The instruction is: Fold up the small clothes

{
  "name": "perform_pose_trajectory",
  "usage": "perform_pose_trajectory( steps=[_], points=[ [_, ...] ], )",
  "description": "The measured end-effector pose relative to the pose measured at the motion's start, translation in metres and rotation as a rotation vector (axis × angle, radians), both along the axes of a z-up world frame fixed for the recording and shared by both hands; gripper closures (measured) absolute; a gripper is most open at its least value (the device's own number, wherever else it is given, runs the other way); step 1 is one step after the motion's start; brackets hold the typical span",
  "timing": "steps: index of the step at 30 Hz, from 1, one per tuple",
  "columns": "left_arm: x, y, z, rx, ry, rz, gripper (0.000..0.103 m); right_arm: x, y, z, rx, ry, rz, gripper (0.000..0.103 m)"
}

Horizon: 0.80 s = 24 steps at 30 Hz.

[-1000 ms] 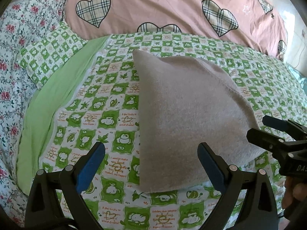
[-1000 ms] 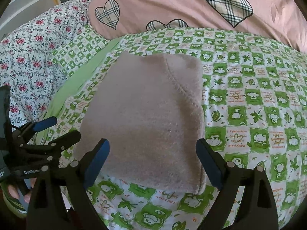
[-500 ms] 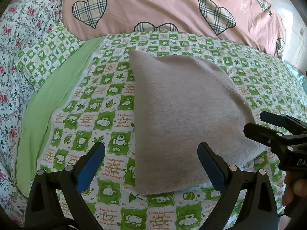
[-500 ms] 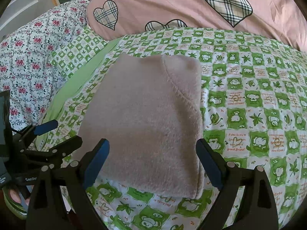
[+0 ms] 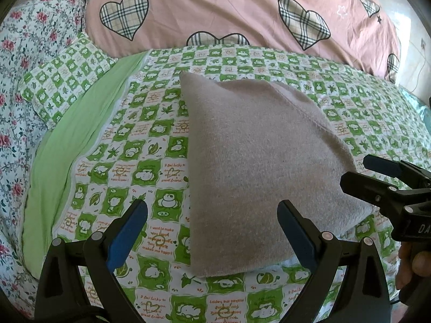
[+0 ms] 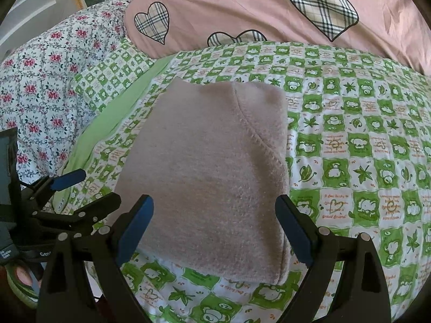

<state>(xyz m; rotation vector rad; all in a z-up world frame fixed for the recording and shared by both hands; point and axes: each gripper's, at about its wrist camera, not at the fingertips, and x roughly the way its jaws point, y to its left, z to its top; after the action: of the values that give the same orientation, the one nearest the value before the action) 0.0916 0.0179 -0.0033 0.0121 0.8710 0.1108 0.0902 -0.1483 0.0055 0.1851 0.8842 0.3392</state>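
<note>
A folded beige knit garment lies flat on the green-and-white checked bedsheet, also seen as the garment in the right wrist view. My left gripper hangs open just short of the garment's near edge, with nothing between its blue pads. My right gripper is open too, over the garment's near edge, holding nothing. Each gripper shows in the other's view: the right gripper at the garment's right corner, the left gripper beside its left edge.
A pink pillow with plaid hearts lies behind the garment. A floral quilt and a small checked pillow border the left. A plain green strip runs down the sheet's left side. A hand holds the right gripper's handle.
Both grippers have drawn back slightly from the garment, which looks a little farther away. The garment itself has not moved and both grippers stay open.
</note>
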Motion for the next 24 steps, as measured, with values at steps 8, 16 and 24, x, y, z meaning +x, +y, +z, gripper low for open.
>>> perform_pose_trajectory(
  steps=[8, 16, 24],
  points=[
    [0.002, -0.001, 0.001, -0.002, 0.001, -0.001, 0.006, 0.000, 0.000, -0.001, 0.002, 0.001, -0.003, 0.011],
    [0.006, 0.000, 0.002, -0.005, 0.003, -0.009, 0.006, 0.002, 0.001, -0.003, 0.003, 0.009, -0.001, 0.011],
    [0.011, 0.001, 0.000, 0.007, 0.011, -0.009, 0.006, 0.008, 0.003, -0.004, 0.001, 0.012, 0.009, 0.011]
  ],
)
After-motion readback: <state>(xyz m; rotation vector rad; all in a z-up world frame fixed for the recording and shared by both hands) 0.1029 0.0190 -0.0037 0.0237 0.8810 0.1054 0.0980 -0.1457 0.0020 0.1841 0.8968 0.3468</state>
